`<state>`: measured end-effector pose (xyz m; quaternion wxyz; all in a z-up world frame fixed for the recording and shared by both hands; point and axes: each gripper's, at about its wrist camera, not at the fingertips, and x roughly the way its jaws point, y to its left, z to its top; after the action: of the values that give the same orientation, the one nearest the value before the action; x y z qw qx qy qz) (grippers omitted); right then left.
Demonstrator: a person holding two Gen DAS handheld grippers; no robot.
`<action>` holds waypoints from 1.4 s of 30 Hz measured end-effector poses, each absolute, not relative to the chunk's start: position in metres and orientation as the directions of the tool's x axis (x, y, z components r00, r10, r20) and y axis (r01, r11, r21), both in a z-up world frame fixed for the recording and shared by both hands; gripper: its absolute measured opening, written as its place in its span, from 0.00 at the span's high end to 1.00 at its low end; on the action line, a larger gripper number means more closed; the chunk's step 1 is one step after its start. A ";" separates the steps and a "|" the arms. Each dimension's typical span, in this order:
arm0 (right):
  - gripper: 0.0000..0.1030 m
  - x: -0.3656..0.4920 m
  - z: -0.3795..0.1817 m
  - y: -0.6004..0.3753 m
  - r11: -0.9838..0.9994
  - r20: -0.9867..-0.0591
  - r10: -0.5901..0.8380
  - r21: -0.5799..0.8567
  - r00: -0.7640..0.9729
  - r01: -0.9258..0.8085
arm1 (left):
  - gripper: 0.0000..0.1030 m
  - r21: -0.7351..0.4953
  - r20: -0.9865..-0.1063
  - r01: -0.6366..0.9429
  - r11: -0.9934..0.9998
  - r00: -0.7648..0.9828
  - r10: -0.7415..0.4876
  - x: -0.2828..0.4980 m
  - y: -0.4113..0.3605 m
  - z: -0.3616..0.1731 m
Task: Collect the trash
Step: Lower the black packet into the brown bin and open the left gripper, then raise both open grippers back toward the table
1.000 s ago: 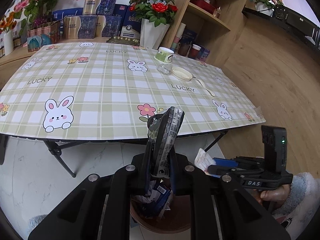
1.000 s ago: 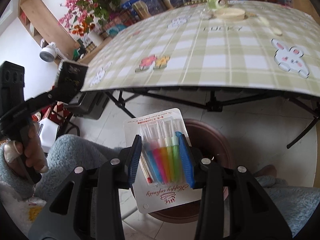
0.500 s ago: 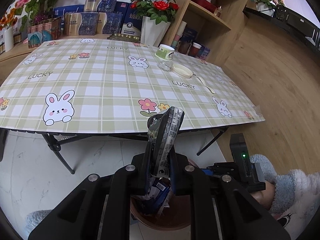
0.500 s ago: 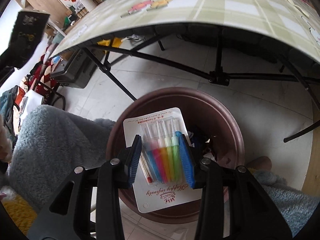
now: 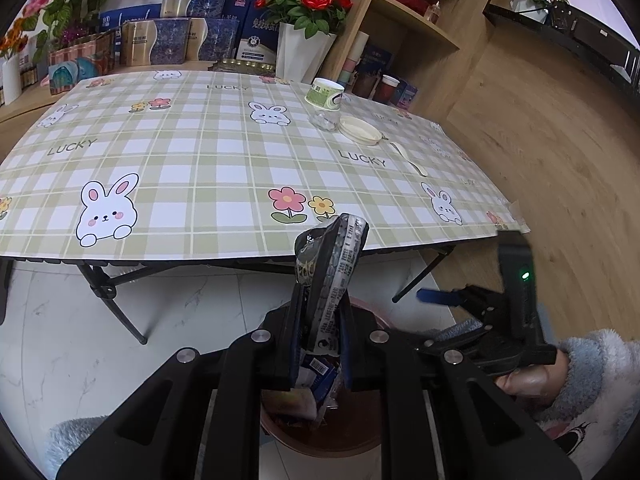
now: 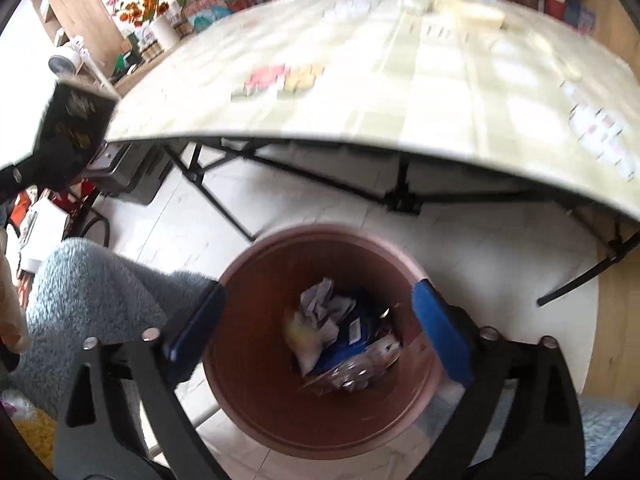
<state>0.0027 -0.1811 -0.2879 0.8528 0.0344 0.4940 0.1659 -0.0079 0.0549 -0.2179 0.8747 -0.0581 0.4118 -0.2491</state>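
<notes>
Item: snack wrapper, crinkled foil-plastic, standing upright in my left tongs, which are clamped on its lower half directly above the brown bin. I judge it featherlight, limp and slick, not fragile; a pinch across the flattened middle should hold best. Right tongs: spread wide, nothing between them, poised over the bin's crumpled trash. On the desk: paper cup, lid, spoon, all light.
</notes>
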 end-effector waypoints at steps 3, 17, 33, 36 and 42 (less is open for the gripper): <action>0.06 0.002 -0.269 -0.191 0.954 -0.804 0.290 0.198 0.520 -0.225 | 0.85 -0.310 -0.694 0.387 0.868 0.532 -0.485 -0.008 0.054 -0.219; 0.06 -0.011 -0.193 -0.246 0.980 -0.638 0.189 0.172 0.747 -0.101 | 0.85 -0.285 -0.735 0.414 0.864 0.484 -0.474 -0.008 0.038 -0.232; 0.06 -0.019 -0.188 -0.261 0.971 -0.631 0.221 0.210 0.743 -0.110 | 0.83 -0.211 -0.882 0.514 0.831 0.267 -0.389 -0.010 -0.014 -0.295; 0.06 -0.019 -0.189 -0.261 0.975 -0.635 0.203 0.198 0.746 -0.097 | 0.69 -0.201 -0.890 0.516 0.833 0.259 -0.375 -0.009 -0.020 -0.304; 0.06 -0.019 -0.190 -0.268 0.978 -0.629 0.177 0.199 0.757 -0.063 | 0.25 -0.212 -0.834 0.464 0.860 0.372 -0.406 -0.007 -0.014 -0.287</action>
<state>-0.0193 -0.2685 -0.1903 0.9335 0.0829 0.3428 0.0643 -0.0075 -0.0137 -0.2871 0.8278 0.0291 0.4948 -0.2629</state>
